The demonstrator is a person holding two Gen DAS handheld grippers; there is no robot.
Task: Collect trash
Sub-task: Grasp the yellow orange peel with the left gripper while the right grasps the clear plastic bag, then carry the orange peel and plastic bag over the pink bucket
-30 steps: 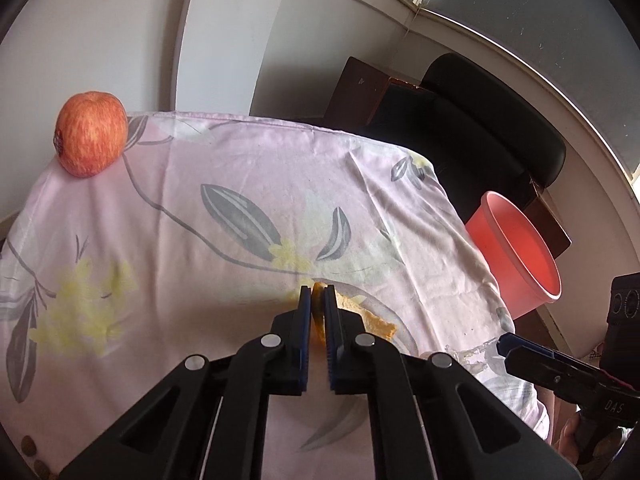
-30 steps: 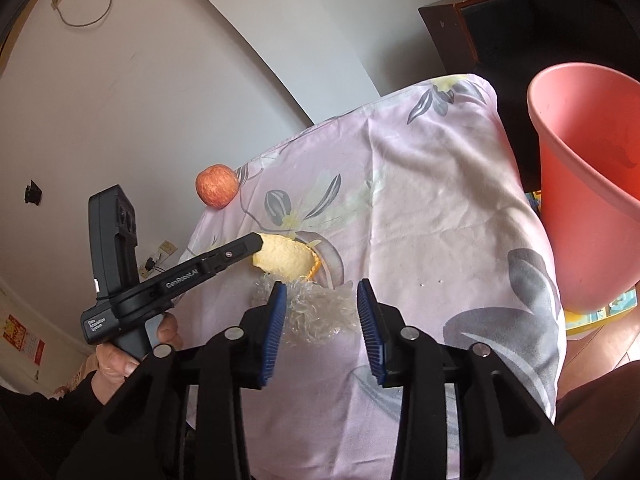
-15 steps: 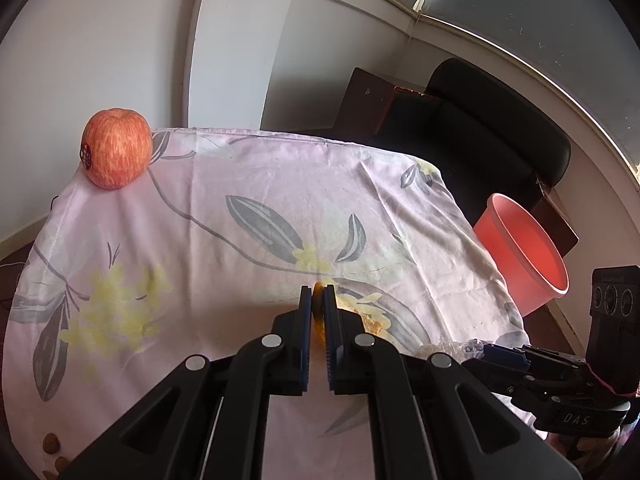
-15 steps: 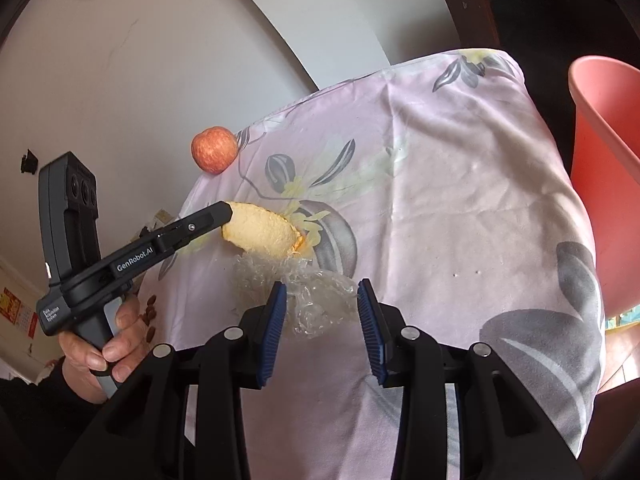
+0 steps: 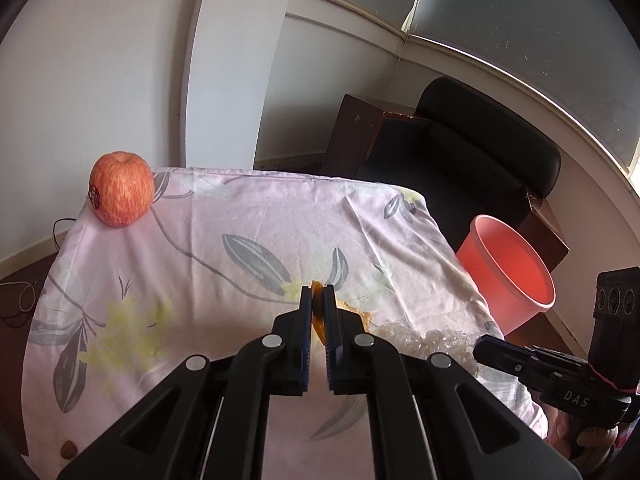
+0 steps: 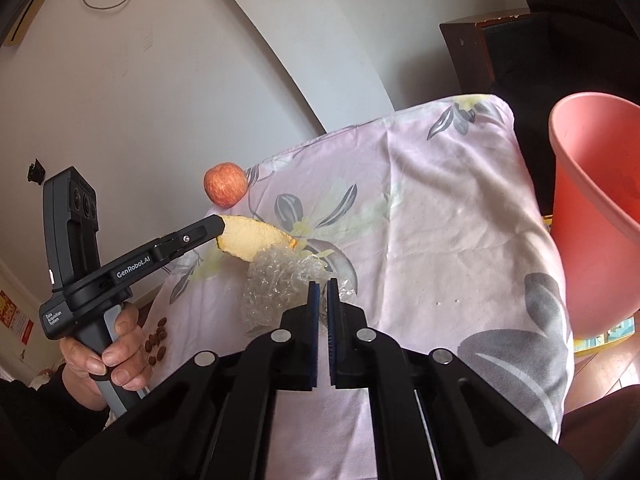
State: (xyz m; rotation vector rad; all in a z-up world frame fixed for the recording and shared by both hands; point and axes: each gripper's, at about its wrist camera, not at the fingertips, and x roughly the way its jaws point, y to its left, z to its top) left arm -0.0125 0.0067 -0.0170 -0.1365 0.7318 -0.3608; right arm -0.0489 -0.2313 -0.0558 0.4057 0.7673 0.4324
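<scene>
My left gripper [image 5: 318,294] is shut on an orange peel [image 5: 318,316] and holds it above the flowered tablecloth [image 5: 224,232]; the peel [image 6: 252,238] shows pale in the right wrist view at the left gripper's tip [image 6: 219,225]. My right gripper [image 6: 322,289] is shut on a clear crumpled plastic wrap [image 6: 280,284], which also shows in the left wrist view [image 5: 432,342]. A pink bin [image 6: 596,208] stands off the table's right edge, also seen in the left wrist view [image 5: 508,272].
A red apple [image 5: 121,188] sits at the table's far left corner, also in the right wrist view [image 6: 225,189]. Several small brown seeds [image 6: 156,340] lie near the table's left edge. A black armchair [image 5: 472,160] and a dark wooden cabinet [image 5: 352,136] stand behind the table.
My right gripper has closed on the plastic wrap. My left gripper has risen with the orange peel, now off the cloth.
</scene>
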